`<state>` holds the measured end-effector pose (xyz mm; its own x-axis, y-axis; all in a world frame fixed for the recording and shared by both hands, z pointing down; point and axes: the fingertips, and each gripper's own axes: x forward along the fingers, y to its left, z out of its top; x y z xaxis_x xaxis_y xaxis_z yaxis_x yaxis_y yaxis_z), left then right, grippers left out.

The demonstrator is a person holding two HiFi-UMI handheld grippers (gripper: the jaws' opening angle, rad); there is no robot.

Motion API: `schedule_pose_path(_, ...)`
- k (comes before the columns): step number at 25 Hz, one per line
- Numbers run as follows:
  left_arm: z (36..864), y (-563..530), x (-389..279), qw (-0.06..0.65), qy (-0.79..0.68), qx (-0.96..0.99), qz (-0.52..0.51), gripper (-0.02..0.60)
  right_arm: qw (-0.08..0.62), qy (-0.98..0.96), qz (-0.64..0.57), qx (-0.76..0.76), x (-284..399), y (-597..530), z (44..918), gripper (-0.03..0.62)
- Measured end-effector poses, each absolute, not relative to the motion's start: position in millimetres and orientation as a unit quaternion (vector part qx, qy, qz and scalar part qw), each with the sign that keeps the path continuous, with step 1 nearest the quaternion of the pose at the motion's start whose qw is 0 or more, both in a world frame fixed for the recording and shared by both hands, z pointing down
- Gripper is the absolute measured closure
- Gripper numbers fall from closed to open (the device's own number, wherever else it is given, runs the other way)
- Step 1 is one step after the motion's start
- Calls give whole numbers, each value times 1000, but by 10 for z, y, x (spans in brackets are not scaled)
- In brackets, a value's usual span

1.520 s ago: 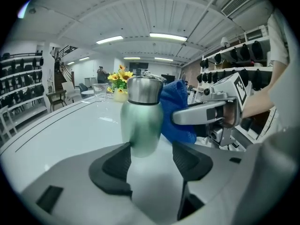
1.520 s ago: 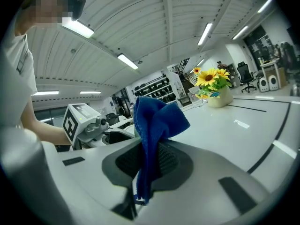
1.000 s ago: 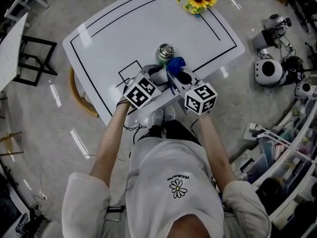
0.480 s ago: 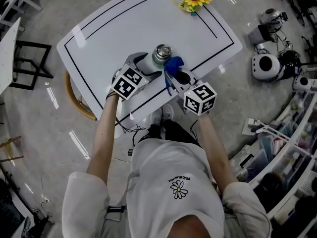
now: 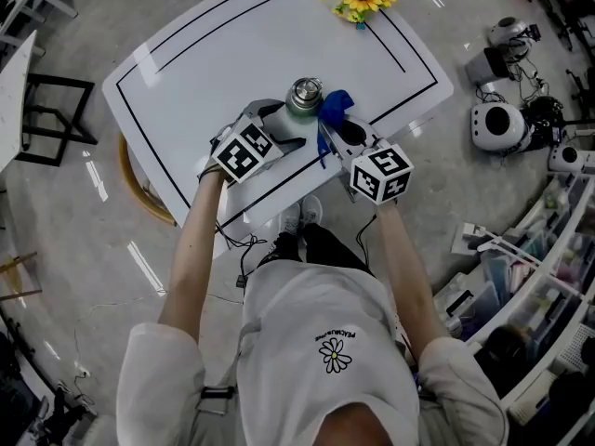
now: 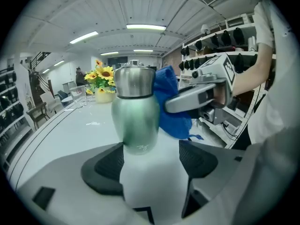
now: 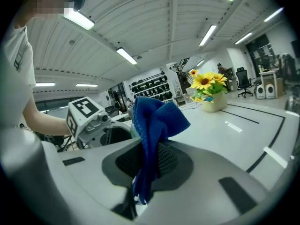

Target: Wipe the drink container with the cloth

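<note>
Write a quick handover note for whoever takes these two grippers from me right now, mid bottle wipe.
Left gripper: open, with the green bottle upright at its jaw tips, not squeezed.
Right gripper: shut on the blue cloth, held up right beside the bottle.
The bottle stands on the white table, near the person's edge.
Done: cloth is in the grip and brought to the bottle. How much has been wiped cannot be told.
Left: probably steady the bottle with the left gripper and rub the cloth round it.
</note>
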<state>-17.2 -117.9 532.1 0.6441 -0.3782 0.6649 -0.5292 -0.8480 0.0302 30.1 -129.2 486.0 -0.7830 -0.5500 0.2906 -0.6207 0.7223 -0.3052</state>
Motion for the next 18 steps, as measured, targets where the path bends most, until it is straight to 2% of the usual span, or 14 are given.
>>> schedule_pose_path(18,5263,-767,80,92,-227,897,368,222,98,-932,194,292,219,-1002,4810,553)
